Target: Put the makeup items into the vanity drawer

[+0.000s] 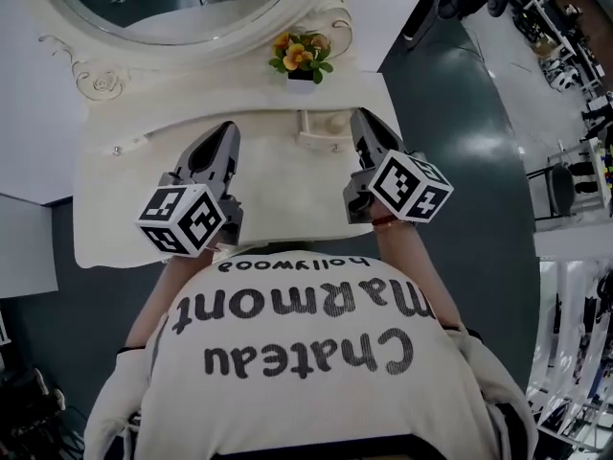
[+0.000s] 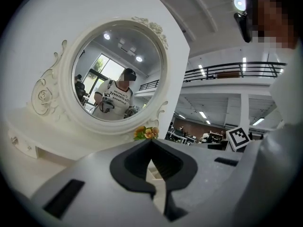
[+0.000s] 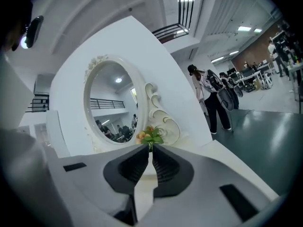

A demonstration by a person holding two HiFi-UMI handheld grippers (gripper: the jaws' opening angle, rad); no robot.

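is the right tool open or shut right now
Shut. In the right gripper view the right tool has its jaws together at the tips, nothing between them.

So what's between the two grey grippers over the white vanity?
In the head view, mostly bare white vanity top, plus a small white tray near the right gripper, farther from the left gripper.

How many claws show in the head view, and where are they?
2. The left claw is over the vanity top left of centre, the right claw right of centre. Both are shut and empty. None seems hidden.
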